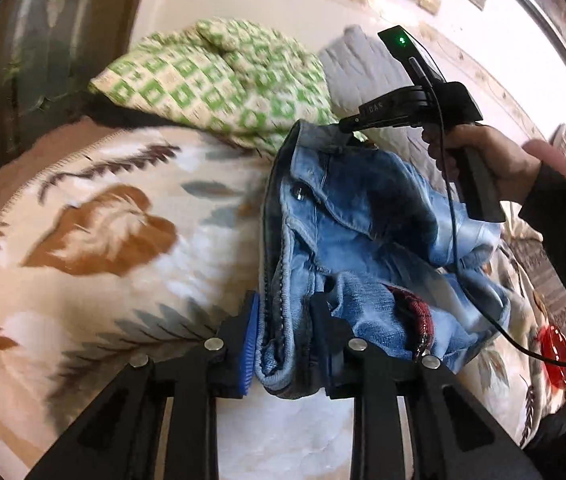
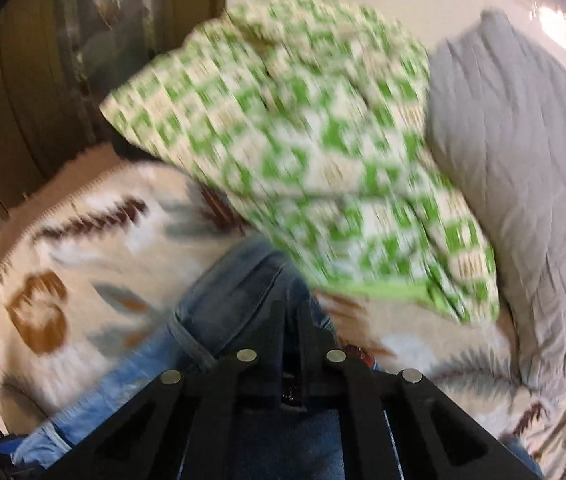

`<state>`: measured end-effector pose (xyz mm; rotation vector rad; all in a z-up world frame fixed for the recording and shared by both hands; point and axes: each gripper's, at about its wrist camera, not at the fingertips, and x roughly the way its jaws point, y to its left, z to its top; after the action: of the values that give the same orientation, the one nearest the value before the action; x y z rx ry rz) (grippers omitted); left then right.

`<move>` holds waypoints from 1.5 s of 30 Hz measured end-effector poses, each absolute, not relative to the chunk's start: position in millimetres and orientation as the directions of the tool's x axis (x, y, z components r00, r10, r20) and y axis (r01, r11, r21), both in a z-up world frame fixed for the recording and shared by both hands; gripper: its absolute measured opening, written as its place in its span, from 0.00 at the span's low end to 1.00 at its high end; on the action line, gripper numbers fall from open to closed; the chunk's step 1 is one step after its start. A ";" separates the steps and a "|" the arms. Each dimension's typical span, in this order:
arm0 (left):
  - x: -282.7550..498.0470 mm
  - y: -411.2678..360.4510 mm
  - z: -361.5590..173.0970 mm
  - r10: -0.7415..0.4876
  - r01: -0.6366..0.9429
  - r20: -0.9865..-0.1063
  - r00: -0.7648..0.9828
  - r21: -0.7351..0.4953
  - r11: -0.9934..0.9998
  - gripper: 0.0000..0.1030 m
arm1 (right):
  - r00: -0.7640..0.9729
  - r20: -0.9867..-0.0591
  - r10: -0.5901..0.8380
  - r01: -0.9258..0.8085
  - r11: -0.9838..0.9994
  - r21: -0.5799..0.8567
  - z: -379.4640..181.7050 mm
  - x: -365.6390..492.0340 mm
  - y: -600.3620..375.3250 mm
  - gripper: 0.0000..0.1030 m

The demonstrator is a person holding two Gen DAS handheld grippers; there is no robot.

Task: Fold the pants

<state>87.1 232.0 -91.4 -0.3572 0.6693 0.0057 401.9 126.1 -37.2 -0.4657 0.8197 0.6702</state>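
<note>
Pants [image 1: 363, 216], light-blue washed denim, lie bunched on the bed, on a cream blanket [image 1: 95, 240] printed with brown and grey leaves. In my left wrist view the waistband runs from the foreground up toward the pillows, with a metal rivet visible on the front panel and a dark red patterned patch showing inside the folds near my left gripper [image 1: 287, 340].

Left fingers: narrow, closed onto a thick folded edge of the waistband. The blue ribbed pad [image 1: 249, 344] on one finger stands against the denim on one side; the black finger on the other side presses into the cloth.

Right gripper [image 1: 347, 125]: seen from the left wrist view at the far end of the waistband, its tip at the cloth, carried by my right hand [image 1: 483, 160] in a dark sleeve. A green light glows on the upper housing, and a black cable hangs from it across the pants. Small pale lettering is printed on the side of the body; it is too small and skewed to read with certainty.

Right fingers, in the right wrist view [image 2: 291, 336]: drawn fully together, with denim directly under and around them; the cloth appears to be pinched between them.

Green-and-white patterned pillow [image 2: 303, 152] lies just beyond the pants, with a grey pillow [image 2: 523, 184] beside it. This view is motion-blurred. Printed matter lies at the bed's right edge in the left wrist view; its text is unreadable.
</note>
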 end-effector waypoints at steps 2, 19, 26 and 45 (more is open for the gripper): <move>83.5 239.0 -91.5 -0.087 -0.144 -0.610 0.788 -0.319 0.937 0.26 | 0.505 -0.770 0.390 -0.711 0.693 -0.115 -30.3 395.2 143.0 0.03; 88.8 248.8 -118.7 0.051 -0.273 -0.694 0.718 -0.213 0.938 0.94 | 0.506 -0.817 0.276 -0.539 0.841 -0.049 -65.9 420.8 123.2 0.96; 79.7 241.9 -85.4 0.068 -0.247 -0.566 0.821 -0.246 0.937 0.94 | 0.532 -0.763 0.366 -0.483 0.872 0.082 0.4 387.4 6.2 0.96; 258.5 -18.8 -66.1 -0.532 0.294 -0.736 0.418 -0.445 0.846 0.95 | 0.460 -0.779 0.427 -0.102 0.896 0.432 -75.8 285.5 -306.2 0.97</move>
<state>258.4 -18.8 -66.1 -0.2633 1.0153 -0.5258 285.5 -306.2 -75.8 0.3474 1.0474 0.3337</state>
